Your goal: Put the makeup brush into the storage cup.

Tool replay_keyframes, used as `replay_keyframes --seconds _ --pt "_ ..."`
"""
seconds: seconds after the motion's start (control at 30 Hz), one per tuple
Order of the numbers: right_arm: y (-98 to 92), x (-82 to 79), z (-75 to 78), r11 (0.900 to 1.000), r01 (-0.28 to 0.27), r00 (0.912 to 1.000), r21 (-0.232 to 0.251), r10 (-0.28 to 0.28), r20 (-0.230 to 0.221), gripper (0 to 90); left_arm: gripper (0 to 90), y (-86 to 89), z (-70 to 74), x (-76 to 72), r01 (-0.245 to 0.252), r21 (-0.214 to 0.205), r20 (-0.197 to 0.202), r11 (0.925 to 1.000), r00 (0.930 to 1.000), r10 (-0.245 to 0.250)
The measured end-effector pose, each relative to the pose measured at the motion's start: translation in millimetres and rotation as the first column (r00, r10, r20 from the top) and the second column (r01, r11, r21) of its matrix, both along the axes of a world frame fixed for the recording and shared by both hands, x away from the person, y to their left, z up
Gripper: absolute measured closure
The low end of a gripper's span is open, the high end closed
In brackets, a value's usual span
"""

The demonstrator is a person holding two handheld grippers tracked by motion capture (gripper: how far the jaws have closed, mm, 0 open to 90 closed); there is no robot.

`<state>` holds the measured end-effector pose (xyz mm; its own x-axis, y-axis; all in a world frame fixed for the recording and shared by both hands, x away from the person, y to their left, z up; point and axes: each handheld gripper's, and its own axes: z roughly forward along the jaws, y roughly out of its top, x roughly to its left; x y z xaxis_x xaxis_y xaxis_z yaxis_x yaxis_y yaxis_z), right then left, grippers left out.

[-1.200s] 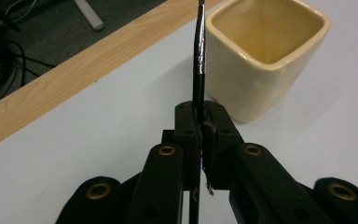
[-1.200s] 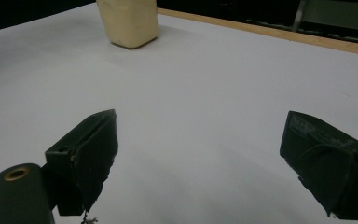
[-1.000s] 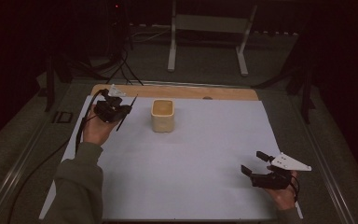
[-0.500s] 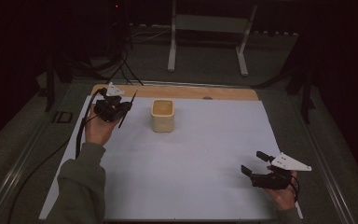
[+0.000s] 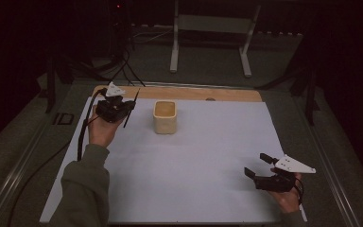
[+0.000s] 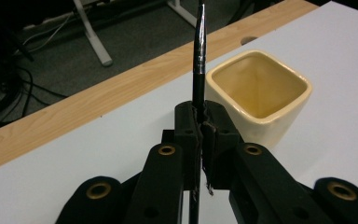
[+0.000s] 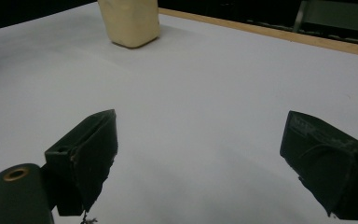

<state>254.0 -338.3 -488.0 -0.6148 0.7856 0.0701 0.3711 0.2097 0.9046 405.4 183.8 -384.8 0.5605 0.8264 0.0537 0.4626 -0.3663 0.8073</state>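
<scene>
Black and thin, the brush (image 6: 199, 56) stands pinched between the pads of my left gripper (image 6: 200, 123), its tapered tip pointing up and away from me; in the high view it leans out from my left hand (image 5: 102, 132), just to the left of the cup (image 5: 165, 116); brush and cup are near each other but not touching.

Cream and glossy, the cup looks like glazed ceramic, squarish with rounded corners and an open, empty mouth; it sits upright on the white sheet (image 5: 194, 156) that covers most of the wooden table (image 5: 227, 93).

What could go wrong, as I judge it: the brush is slim and smooth and held near its lower end, so it may swivel or slip in the pads if I tilt my wrist; if I bring it over too low, the long shaft could knock the rim and tip or shove the cup, which nothing steadies; if I let go off centre, the brush could glance off the rim and fall onto the sheet.

My right gripper (image 5: 261, 166) rests well apart at the near right corner of the sheet, jaws spread wide with nothing between them; its pads (image 7: 91, 154) look matte and dark.
</scene>
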Motion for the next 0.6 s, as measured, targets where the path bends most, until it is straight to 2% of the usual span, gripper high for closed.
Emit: replay_keyframes --seconds 0.3,0.6 --pt "0.5 0.1 -0.3 1.0000 -0.004 1.0000 0.000 0.004 -0.001 10.8 86.3 -0.1 2.7 -0.7 0.000 -0.043 0.043 0.9991 0.9991 0.002" --pt "1.4 0.3 -0.6 1.0000 -0.008 1.0000 0.000 0.008 -0.002 10.8 86.3 -1.9 3.3 -0.1 0.002 -0.067 0.082 0.9977 0.9966 0.004"
